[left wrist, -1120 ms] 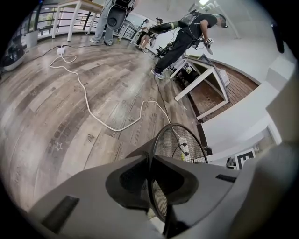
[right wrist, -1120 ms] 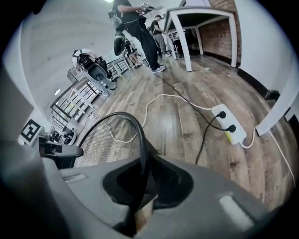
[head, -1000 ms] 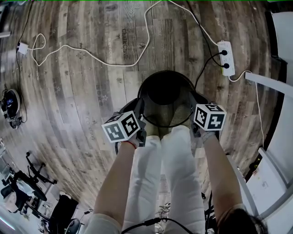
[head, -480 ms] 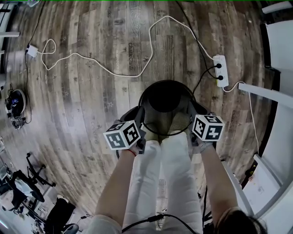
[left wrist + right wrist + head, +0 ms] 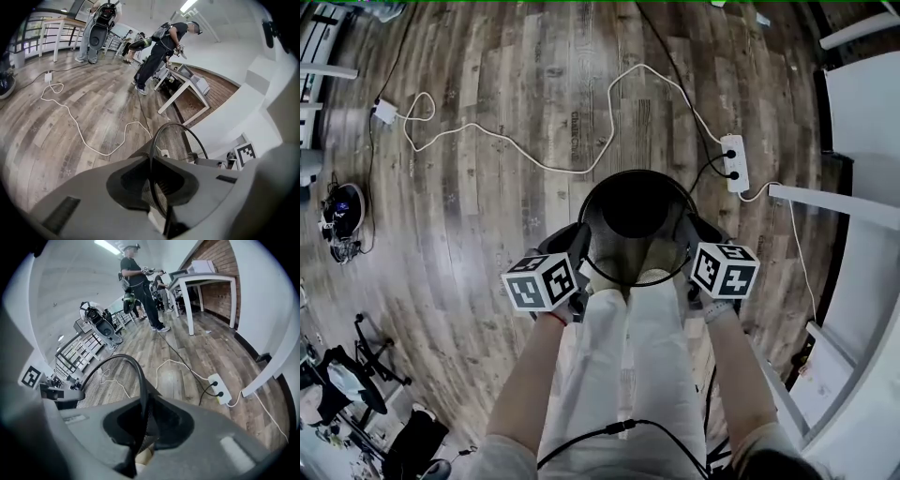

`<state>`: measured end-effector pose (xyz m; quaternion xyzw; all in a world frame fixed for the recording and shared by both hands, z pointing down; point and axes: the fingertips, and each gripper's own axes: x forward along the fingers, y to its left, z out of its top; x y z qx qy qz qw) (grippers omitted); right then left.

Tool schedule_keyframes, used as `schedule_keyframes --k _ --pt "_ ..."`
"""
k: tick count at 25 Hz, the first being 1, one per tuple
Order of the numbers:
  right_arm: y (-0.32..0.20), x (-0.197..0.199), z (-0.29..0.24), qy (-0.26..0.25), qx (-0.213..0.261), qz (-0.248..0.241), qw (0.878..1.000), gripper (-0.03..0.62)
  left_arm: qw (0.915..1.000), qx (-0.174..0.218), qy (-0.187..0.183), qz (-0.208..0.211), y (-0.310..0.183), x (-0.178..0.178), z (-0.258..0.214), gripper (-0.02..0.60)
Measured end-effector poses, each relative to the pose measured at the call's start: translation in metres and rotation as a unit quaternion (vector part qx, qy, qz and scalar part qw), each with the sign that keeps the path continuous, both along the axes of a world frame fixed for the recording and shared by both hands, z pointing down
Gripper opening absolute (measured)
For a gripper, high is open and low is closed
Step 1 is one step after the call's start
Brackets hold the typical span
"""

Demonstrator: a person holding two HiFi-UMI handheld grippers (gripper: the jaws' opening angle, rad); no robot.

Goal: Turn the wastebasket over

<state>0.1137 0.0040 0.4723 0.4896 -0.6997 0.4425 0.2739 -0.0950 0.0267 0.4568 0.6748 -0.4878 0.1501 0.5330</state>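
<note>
1. Leftward, the wooden floor point(image 5: 487, 244) is bare except for a black device point(image 5: 342, 217) near its left edge and a white cable point(image 5: 502, 150) looping well beyond the basket. That side looks to have the most room for a swing.
2. The left gripper point(image 5: 583, 251) has its jaws narrow, pinched on the left rim of the black mesh wastebasket point(image 5: 633, 246), with the wire rim running straight between the pads.
3. The wastebasket sits upright, mouth up, between the two grippers, just in front of the person's white trousers point(image 5: 628, 366).
4. The right gripper point(image 5: 686, 246) has its jaws just as narrow, clamped on the opposite rim.
5. To turn it well, both wrists should probably roll together and tip the mouth forward, away from the legs. With the grips kept opposite each other, the thin rim is less likely to pivot or slip out of the pads.
6. Rightward, a power strip point(image 5: 734, 161) and a white table point(image 5: 834, 204) stand nearer, so the swing is better kept forward.
</note>
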Motion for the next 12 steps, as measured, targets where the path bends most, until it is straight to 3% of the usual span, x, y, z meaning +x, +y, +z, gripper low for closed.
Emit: schedule_keyframes --k 4,12 --pt "0.001 -0.003 -0.033 0.0 0.012 0.006 1.0 0.028 0.9998 0.015 -0.001 -0.011 -0.001 -0.004 -0.033 0.034" --pt "0.012 -0.004 -0.093 -0.019 0.023 0.033 0.999 0.031 0.9996 0.026 0.005 0.01 0.004 -0.006 -0.095 0.032"
